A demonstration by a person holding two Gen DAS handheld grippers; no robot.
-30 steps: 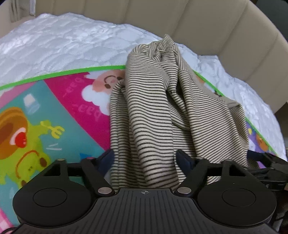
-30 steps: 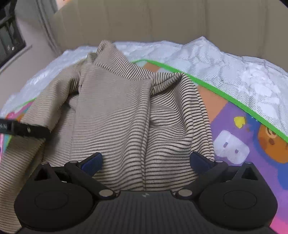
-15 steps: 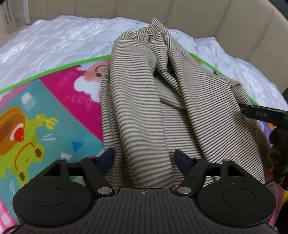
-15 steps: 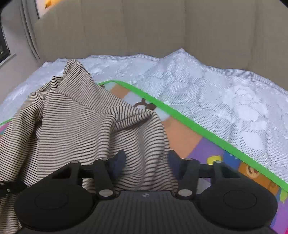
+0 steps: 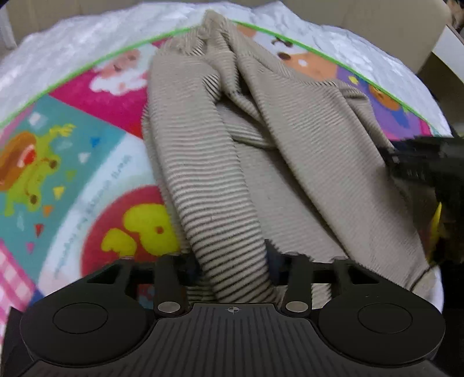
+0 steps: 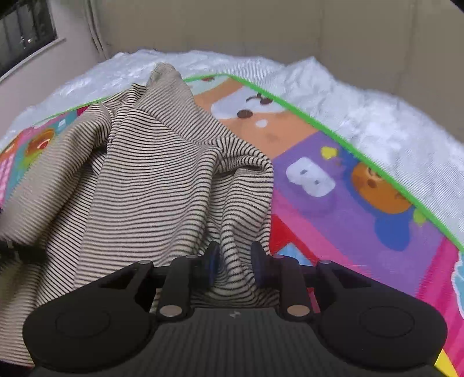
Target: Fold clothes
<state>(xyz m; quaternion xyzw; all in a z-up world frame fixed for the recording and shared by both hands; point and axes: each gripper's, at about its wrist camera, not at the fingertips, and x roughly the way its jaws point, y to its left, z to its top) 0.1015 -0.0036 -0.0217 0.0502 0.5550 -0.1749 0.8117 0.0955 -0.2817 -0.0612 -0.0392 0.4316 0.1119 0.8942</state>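
Two grippers pinch one striped top [image 5: 203,162], a beige knit with thin dark lines that lies bunched on a bright play mat [image 5: 87,162].

In the left wrist view the left gripper [image 5: 232,261] sits at 6 o'clock. Its jaws have just been closing and now stand narrow, with a thick roll of the top gathered between them; the fingers themselves are mostly hidden by cloth, but the fabric is squeezed into a tight rope there. From that pinch the top runs up toward 12 o'clock, where a peak of it reaches the mat's green border [image 5: 116,52]. At 3 o'clock the right gripper shows as a dark blurred shape against the top's far edge.

In the right wrist view the right gripper [image 6: 233,265] is at 6 o'clock. Its jaws have also just been closing, and the blue pads [image 6: 213,262] press a fold of the top [image 6: 162,179] between them. The rest of the top spreads from there toward 9 and 11 o'clock, creased in long ridges. Bare mat [image 6: 333,203] with cartoon animals lies from 1 to 4 o'clock.

The mat rests on a white quilted cover [image 6: 377,116], backed by a beige padded headboard [image 6: 232,26] at 12 o'clock. A window [image 6: 26,29] sits at 10 o'clock.
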